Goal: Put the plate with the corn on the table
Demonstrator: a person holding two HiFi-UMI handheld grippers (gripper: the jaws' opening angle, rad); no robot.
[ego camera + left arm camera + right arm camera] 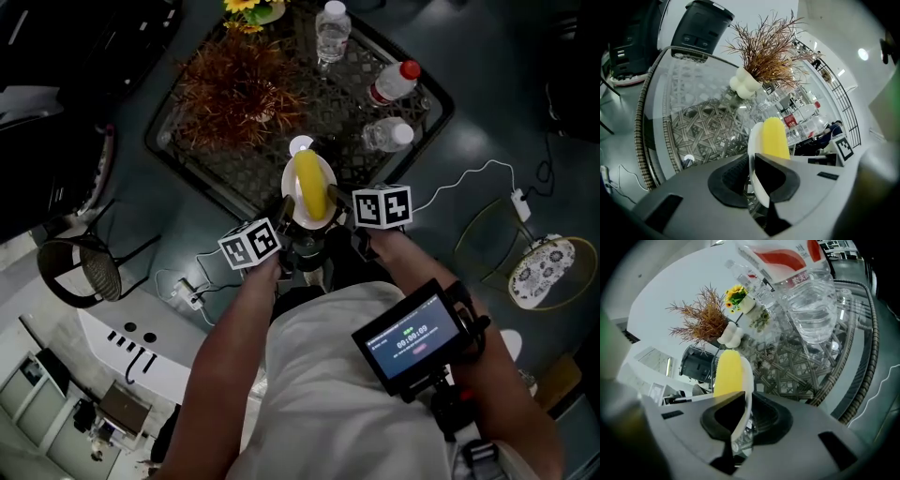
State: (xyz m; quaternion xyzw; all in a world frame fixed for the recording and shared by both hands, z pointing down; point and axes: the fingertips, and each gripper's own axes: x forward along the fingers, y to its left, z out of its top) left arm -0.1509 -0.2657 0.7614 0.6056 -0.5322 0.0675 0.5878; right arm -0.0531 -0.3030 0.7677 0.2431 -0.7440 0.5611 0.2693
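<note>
A white plate [323,178] carrying a yellow corn cob [309,186] is held level over the near edge of the glass-topped wicker table [225,169]. My left gripper [286,214] is shut on the plate's left rim and my right gripper [339,216] on its right rim. In the left gripper view the plate's edge [753,140] stands between the pads, with the corn [774,138] just beyond my left gripper [753,174]. In the right gripper view the plate [747,380] and corn [728,373] are likewise clamped by my right gripper [742,417].
On the table stand a dried brown plant [239,89], a small white vase [301,145], sunflowers [248,7] and three water bottles [333,28] [394,82] [386,134]. A wire chair [80,267] is left, a floral-cushioned stool [542,272] right, cables on the floor.
</note>
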